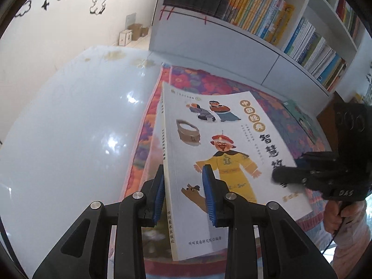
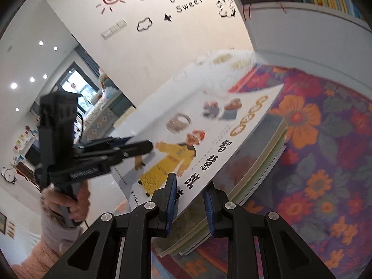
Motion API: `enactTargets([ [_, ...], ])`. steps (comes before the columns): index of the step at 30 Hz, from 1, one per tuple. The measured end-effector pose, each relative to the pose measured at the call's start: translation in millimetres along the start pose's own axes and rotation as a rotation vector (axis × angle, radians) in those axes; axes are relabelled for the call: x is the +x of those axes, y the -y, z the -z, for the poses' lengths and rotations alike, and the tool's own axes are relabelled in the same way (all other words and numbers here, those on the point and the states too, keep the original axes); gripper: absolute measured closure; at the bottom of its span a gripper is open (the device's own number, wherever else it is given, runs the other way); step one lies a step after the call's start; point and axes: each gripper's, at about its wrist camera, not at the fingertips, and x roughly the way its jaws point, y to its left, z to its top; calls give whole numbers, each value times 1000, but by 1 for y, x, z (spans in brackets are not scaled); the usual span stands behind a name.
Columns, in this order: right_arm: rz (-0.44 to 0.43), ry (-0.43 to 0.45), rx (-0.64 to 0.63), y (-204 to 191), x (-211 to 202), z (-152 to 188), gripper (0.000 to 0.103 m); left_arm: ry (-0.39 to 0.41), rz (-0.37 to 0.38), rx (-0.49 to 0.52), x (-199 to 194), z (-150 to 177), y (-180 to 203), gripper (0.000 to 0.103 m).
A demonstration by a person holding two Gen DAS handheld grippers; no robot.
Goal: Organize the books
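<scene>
Above the floral mat (image 1: pixel 209 81), you hold the book (image 1: pixel 223 153) lifted off a stack (image 2: pixel 262 153) of other books, cover up, tilted. Its long axis runs away from your left gripper (image 1: pixel 184 193) toward the shelf (image 1: pixel 232 39); the spine is on the left side. Your left fingers (image 1: pixel 209 193) are closed on the spine edge near the bottom corner. Your right gripper (image 2: pixel 189 203) is closed on the opposite long edge. To the left of the mat lies bare white floor (image 1: pixel 69 127). A second book (image 1: pixel 300 118) lies on the mat to the right.
</scene>
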Motion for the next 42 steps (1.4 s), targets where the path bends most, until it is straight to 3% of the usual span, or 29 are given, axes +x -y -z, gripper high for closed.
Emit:
enactTargets([
  [5,-37,-42,45,1,12,5,81,-20,-28,14,4,5,-3,75],
  [15,3,-58,78,3,10,12,80,-49,-78,57,3,9,3,72],
  [24,19,-76,60,-9,14,11,74,-46,-135,22,2,6,1,72],
  [29,-19,-81,84,-9,15,11,65,-3,-182,-37,-13,4,0,72],
  [31,-57,-84,115,-6,15,11,51,22,-213,-46,-22,4,2,72],
  [33,-84,-87,174,-3,12,13,45,42,-231,-66,-31,0,4,71],
  [36,-81,-124,243,4,5,15,42,86,-196,-130,-45,-8,8,68],
  [40,-91,-134,263,20,-15,26,42,131,-201,-90,-52,-22,43,68],
  [42,-68,-96,246,35,-40,31,42,140,-193,-69,-47,-33,68,68],
])
